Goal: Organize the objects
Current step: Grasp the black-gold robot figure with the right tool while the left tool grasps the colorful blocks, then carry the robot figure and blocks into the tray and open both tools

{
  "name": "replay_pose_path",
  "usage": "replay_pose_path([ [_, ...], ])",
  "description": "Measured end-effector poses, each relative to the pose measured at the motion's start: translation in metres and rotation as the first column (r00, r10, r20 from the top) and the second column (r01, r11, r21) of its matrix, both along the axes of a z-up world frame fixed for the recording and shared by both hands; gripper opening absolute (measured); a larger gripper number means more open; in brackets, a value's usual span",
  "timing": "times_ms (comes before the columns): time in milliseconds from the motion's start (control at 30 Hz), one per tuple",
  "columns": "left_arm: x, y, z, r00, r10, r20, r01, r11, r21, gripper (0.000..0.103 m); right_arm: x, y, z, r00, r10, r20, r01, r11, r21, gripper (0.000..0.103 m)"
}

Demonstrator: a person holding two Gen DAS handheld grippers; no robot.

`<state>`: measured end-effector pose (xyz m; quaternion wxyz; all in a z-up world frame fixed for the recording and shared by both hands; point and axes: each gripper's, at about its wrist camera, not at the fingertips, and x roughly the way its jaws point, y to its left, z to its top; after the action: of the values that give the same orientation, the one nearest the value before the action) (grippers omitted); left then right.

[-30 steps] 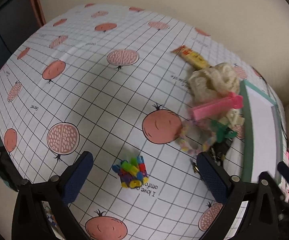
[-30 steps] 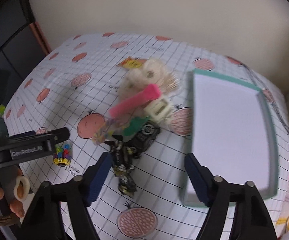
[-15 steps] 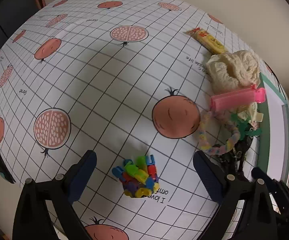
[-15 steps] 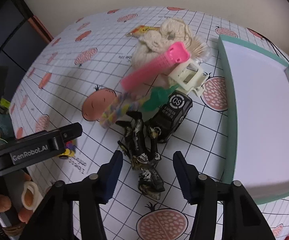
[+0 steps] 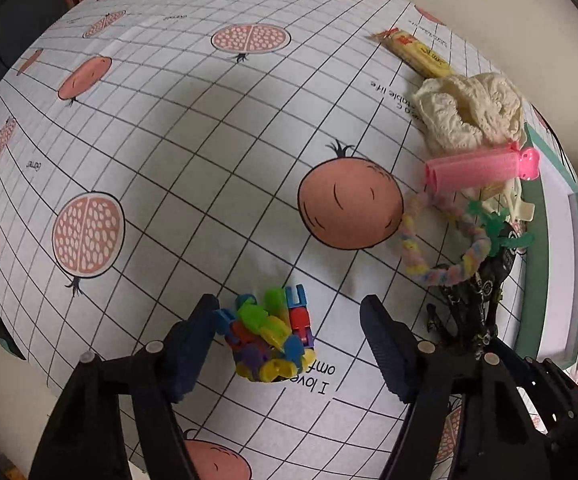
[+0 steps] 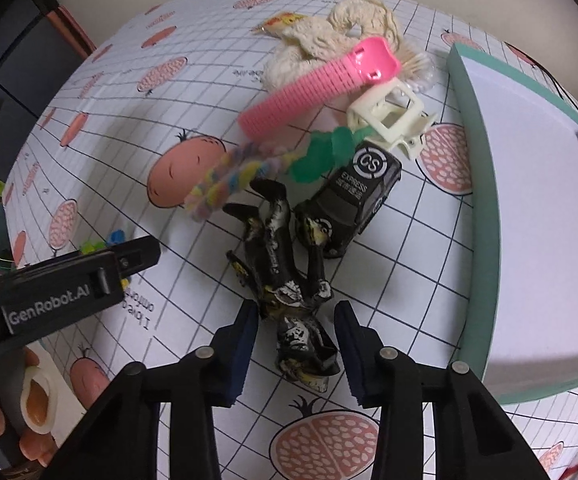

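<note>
A knot of multicoloured plastic links point(image 5: 273, 336) lies on the pomegranate-print tablecloth between the jaws of my left gripper point(image 5: 289, 346). Those jaws are closing; the left pad is at the links' edge and the right pad point(image 5: 385, 350) stands clear. A black toy figure point(image 6: 285, 264) lies on the cloth, its lower end between the jaws of my right gripper point(image 6: 297, 352). These jaws are closing too, with a gap still showing at the left pad point(image 6: 243, 354). The left gripper's body point(image 6: 69, 288) appears at the left of the right wrist view.
A pile beyond the figure holds a black toy car point(image 6: 353, 196), green piece point(image 6: 321, 152), cream hair claw point(image 6: 389, 116), pink clip point(image 6: 317, 88), pastel braided band point(image 6: 225, 180), cream lace cloth point(image 6: 329, 44) and yellow snack bar point(image 5: 417, 54). A teal-rimmed tray point(image 6: 473, 184) lies to the right.
Both grippers have come down close to the table and their jaws have narrowed, the left around the coloured links, the right around the black figure.
</note>
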<state>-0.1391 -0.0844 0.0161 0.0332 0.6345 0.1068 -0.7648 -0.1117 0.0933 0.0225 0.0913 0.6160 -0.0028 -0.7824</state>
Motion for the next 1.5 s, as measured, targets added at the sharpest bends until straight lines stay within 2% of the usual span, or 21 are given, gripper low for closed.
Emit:
replay_pose_path([
  [333, -0.001, 0.002, 0.005, 1.0, -0.003, 0.004, 0.003, 1.0, -0.012, 0.073, 0.001, -0.002, -0.002, 1.0, 0.021, -0.002, -0.021, 0.999, 0.032, 0.041],
  [433, -0.001, 0.001, 0.008, 1.0, 0.001, 0.002, -0.001, 1.0, -0.021, 0.067, 0.001, -0.003, -0.002, 1.0, 0.027, 0.002, -0.027, 0.999, 0.025, 0.034],
  [500, -0.001, 0.0, 0.01, 1.0, -0.001, -0.002, 0.001, 1.0, -0.027, 0.062, 0.002, -0.002, -0.001, 1.0, 0.028, 0.009, -0.029, 0.999, 0.015, 0.034],
  [567, -0.001, 0.0, 0.013, 1.0, -0.002, -0.006, 0.002, 0.999, -0.037, 0.051, 0.002, 0.0, -0.001, 0.999, 0.03, 0.017, -0.031, 1.0, 0.006, 0.034],
  [633, -0.001, 0.0, 0.016, 1.0, -0.005, -0.009, 0.004, 0.999, -0.038, 0.045, 0.003, 0.001, -0.001, 0.999, 0.032, 0.025, -0.032, 0.999, -0.003, 0.034],
  [900, 0.0, 0.004, 0.024, 1.0, -0.024, -0.007, 0.023, 1.0, -0.018, 0.044, 0.009, 0.009, -0.002, 0.997, 0.034, 0.067, -0.032, 0.999, -0.029, 0.034],
  [1100, 0.002, 0.005, 0.031, 1.0, -0.017, -0.004, 0.017, 1.0, 0.006, 0.039, 0.012, 0.019, 0.011, 0.999, 0.028, 0.016, -0.027, 0.998, -0.057, 0.034],
  [1133, 0.002, 0.006, 0.032, 1.0, -0.018, -0.003, 0.018, 1.0, 0.008, 0.039, 0.009, 0.008, 0.015, 1.0, 0.019, 0.006, -0.019, 0.998, -0.058, 0.034],
  [1233, 0.002, 0.007, 0.035, 1.0, -0.013, -0.004, 0.013, 1.0, 0.017, 0.039, 0.014, 0.005, 0.028, 0.998, 0.014, -0.067, -0.018, 0.998, -0.065, 0.034],
  [1333, 0.001, 0.008, 0.04, 1.0, -0.008, -0.009, 0.009, 1.0, 0.028, 0.039, 0.018, 0.012, 0.046, 0.991, -0.014, -0.134, -0.002, 0.992, -0.125, 0.034],
  [1400, 0.001, 0.009, 0.043, 1.0, -0.008, -0.011, 0.009, 0.999, 0.032, 0.039, 0.019, 0.021, 0.055, 0.99, -0.032, -0.138, 0.012, 0.989, -0.148, 0.034],
  [1500, 0.0, 0.011, 0.047, 1.0, -0.006, -0.012, 0.006, 0.999, 0.034, 0.039, 0.012, 0.017, 0.045, 0.993, -0.05, -0.109, 0.035, 0.989, -0.141, 0.034],
])
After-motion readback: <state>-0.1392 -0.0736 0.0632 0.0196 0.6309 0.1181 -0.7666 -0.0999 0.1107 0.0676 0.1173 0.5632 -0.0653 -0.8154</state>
